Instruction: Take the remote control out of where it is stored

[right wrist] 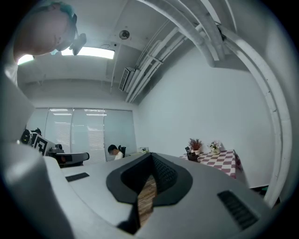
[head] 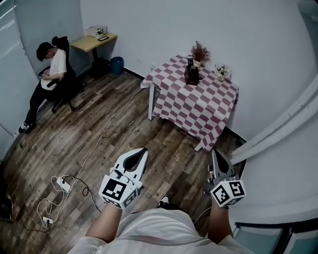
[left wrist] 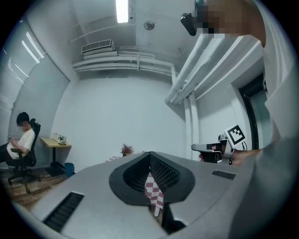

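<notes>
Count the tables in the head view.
2. The checkered-cloth table stands by the far wall at right; a small wooden desk sits in the far left corner beside the seated person. None appears hidden.

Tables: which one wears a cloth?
The bigger table, draped in a purple-and-white checked cloth; the small yellow wooden desk near the seated person has none.

cool, even indoor light from a ceiling lamp [left wrist: 122, 10]; the lamp in the right gripper view [right wrist: 88, 52] glares white. the table [head: 196, 106] casts a soft shadow on the floor [head: 99, 134]. both gripper views are fisheye, with black corners, bowed pipes [right wrist: 196, 28] and a blurred foreground. in the head view the walls curve at the edges.
</notes>
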A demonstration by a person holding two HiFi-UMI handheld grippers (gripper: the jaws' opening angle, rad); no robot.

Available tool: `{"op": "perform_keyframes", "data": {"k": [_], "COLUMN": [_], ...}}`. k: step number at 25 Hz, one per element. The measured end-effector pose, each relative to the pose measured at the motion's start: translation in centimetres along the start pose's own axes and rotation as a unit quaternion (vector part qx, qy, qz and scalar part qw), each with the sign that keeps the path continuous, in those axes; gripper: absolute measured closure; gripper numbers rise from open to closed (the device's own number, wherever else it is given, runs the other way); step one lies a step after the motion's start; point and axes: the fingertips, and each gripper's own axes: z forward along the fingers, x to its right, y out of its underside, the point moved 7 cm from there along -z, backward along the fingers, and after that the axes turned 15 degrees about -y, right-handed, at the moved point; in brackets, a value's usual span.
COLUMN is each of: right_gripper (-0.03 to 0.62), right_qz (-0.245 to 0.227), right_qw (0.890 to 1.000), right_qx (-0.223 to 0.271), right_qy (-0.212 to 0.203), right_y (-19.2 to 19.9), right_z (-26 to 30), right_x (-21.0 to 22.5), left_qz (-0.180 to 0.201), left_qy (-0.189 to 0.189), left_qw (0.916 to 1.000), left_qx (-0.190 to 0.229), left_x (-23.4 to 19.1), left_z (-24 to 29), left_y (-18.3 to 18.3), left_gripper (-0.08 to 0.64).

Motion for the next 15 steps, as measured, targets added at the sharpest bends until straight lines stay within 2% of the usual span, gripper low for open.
{"op": "perform_keyframes", "data": {"k": [6, 10, 15], "right_gripper": [0.58, 0.58, 0.58], "right_qz": [0.017, 0.039, 0.057], "right_qw": [1.0, 0.999, 0.998], "right_qx": [-0.002, -0.005, -0.004], "right_qy": [-0.008, -0.008, -0.013], "right_y": [-0.2, 0.6, 1.2], "right_z": [2.0, 2.6, 3.9], "right_x": [7.9, 12.8, 15.8], "left_qz": [-0.005, 0.004, 0.007], "left_qy": [0.001, -0.003, -0.009], "left_qw": [1.0, 1.0, 0.9997], "left_qx": [-0.002, -0.007, -0.021], "left_x": [2.7, 4.4, 4.7], "left_z": [8.2, 12.3, 15.2], "left_y": [0.1, 0.2, 0.7], "left_gripper": [0.551, 0.551, 0.551]}}
